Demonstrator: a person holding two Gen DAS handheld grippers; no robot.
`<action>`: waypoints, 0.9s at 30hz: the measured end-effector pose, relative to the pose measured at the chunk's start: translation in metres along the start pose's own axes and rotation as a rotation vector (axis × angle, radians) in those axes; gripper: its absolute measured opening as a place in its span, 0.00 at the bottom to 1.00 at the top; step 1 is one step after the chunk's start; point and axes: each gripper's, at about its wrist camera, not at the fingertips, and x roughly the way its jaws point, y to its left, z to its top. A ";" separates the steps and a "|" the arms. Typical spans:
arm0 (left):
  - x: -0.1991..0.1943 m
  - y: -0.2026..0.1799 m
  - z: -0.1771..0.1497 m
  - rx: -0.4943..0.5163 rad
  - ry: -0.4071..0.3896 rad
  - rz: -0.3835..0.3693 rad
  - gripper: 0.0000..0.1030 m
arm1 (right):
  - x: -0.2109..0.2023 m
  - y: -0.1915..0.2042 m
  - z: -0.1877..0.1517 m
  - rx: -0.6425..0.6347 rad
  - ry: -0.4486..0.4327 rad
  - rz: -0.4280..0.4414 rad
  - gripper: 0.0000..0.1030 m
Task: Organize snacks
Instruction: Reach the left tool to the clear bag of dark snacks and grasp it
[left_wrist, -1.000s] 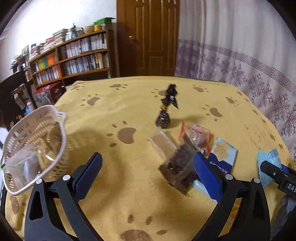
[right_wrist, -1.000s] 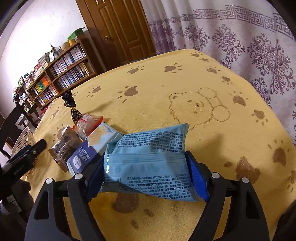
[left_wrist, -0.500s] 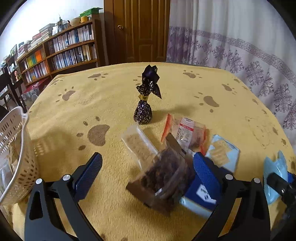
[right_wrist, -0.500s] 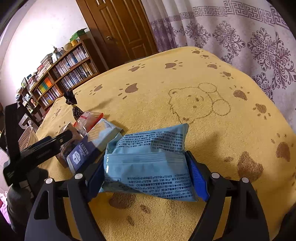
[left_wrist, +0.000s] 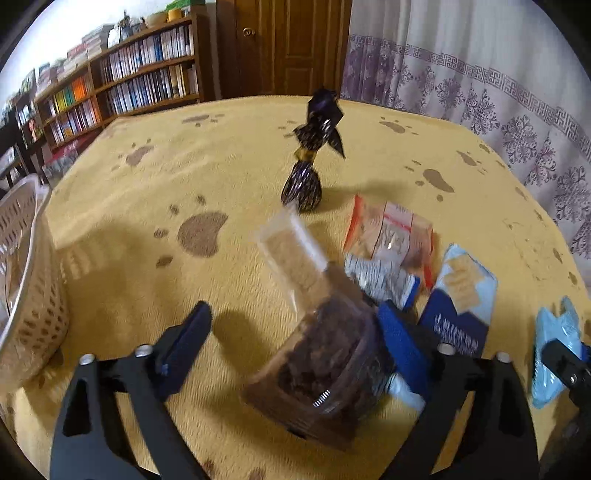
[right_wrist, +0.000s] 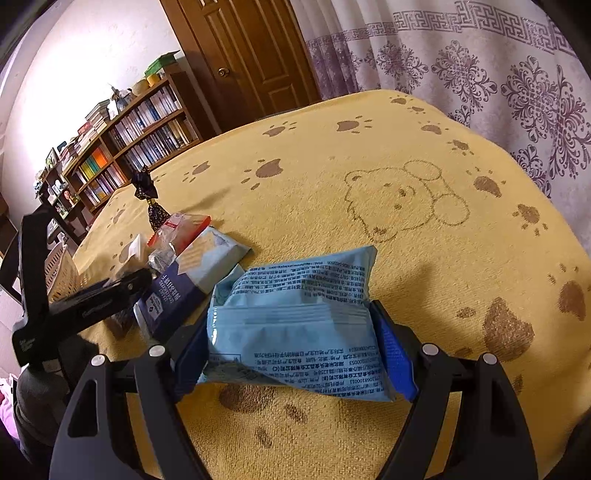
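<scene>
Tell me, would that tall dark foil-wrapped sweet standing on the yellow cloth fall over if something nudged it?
Probably. The foil-wrapped sweet stands upright on a small rounded base with a tall twisted top, so it looks top-heavy and apt to tip. Once down, the bulb might roll a little on the yellow cloth. The crinkled foil would likely dent if squeezed.

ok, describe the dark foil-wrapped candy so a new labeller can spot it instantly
On the yellow paw-print cloth, look past the cluster of flat snack packets towards the door end. The foil-wrapped candy stands just beyond them, by the clear cracker pack. It alone stands upright: a dark round bulb, gold band, twisted top flaring like a bow.
</scene>
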 end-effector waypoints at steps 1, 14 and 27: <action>-0.003 0.003 -0.003 -0.006 0.006 -0.012 0.81 | 0.000 0.000 0.000 -0.002 0.001 0.002 0.77; -0.035 0.010 -0.045 0.053 0.018 -0.038 0.77 | 0.001 0.003 -0.002 -0.008 0.004 0.012 0.77; -0.038 0.002 -0.059 0.160 0.048 -0.098 0.95 | 0.001 0.006 -0.004 -0.014 0.007 0.015 0.77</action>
